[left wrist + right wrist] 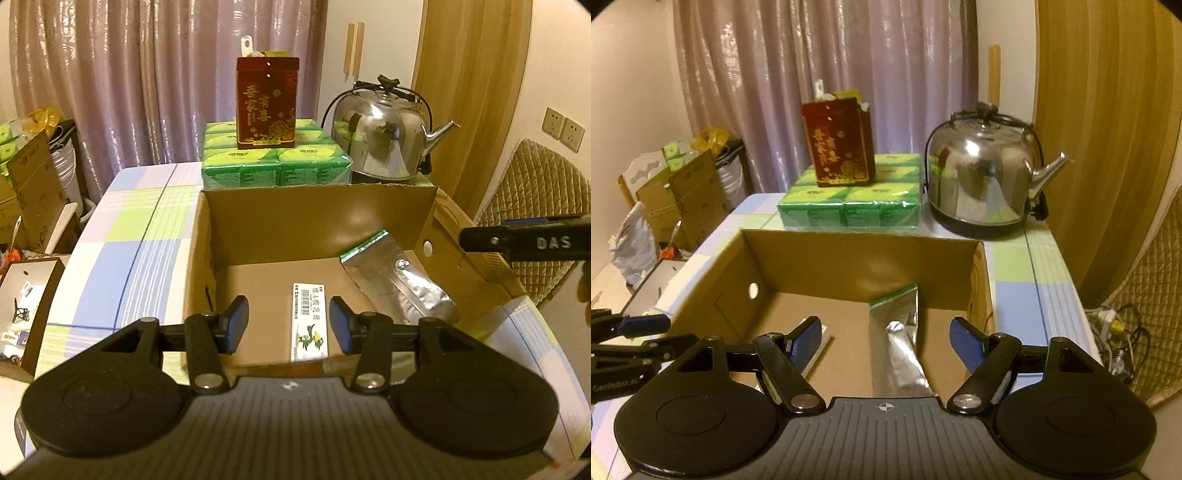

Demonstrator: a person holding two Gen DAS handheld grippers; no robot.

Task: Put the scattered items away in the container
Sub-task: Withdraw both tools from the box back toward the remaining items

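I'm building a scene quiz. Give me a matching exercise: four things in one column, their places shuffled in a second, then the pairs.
Things:
1. silver foil pouch
2. white carton with barcode
3. red gift box
4. steel kettle

Places:
A. on the green tissue packs
B. flat on the cardboard box floor
C. on the table, behind the box's right corner
D. leaning inside the box, right side

Pairs: 1-D, 2-B, 3-A, 4-C

"DAS" on the right gripper (524,242) (white letters); "GenRobot" on the left gripper (626,354)
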